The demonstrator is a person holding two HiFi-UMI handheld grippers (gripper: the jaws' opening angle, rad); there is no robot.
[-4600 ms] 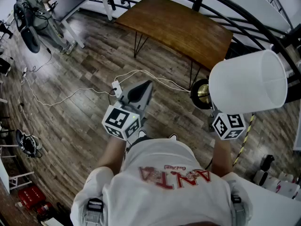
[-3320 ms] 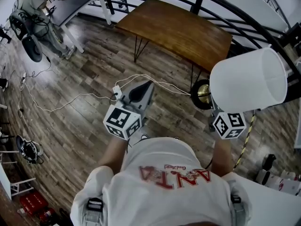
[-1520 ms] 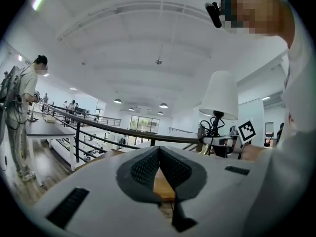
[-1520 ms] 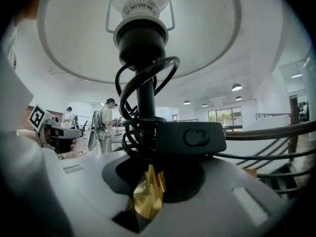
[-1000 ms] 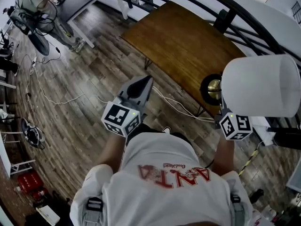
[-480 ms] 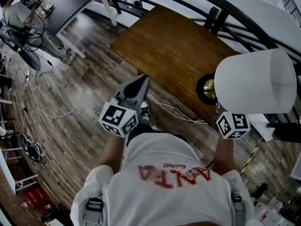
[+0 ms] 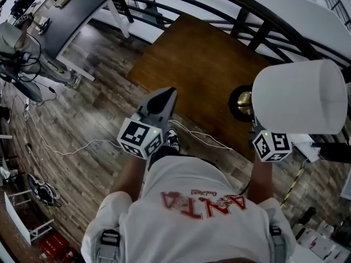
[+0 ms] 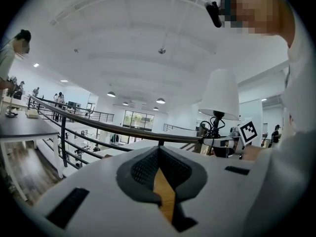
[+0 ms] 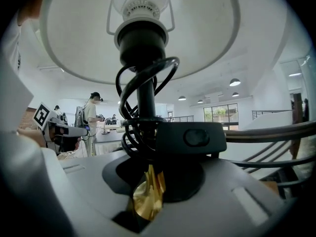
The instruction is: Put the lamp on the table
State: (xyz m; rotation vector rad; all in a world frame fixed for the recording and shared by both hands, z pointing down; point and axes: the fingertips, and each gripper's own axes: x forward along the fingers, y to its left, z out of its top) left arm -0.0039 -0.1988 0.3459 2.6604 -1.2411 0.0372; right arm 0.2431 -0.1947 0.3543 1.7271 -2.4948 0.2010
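The lamp has a white shade (image 7: pixel 299 97) and a round brass base (image 7: pixel 241 102); it hangs over the right end of the brown wooden table (image 7: pixel 197 59). My right gripper (image 9: pixel 148 177) is shut on the lamp's stem just above the brass part (image 9: pixel 147 194), under the black socket (image 9: pixel 143 38) and coiled cord; its marker cube (image 7: pixel 271 145) shows below the shade. My left gripper (image 7: pixel 163 98) is shut with nothing in it and points at the table's near edge. In the left gripper view the lamp shade (image 8: pixel 220 93) stands at the right.
A black curved railing (image 7: pixel 258 12) runs behind the table. White cable (image 7: pixel 205 137) trails on the wood floor by the table's hairpin legs. A dark desk (image 7: pixel 66 12) stands at the upper left. A person (image 9: pixel 91 120) stands far off.
The table has drawn closer and now lies under both grippers' tips. Both grippers moved forward together, the lamp still held in the right one.
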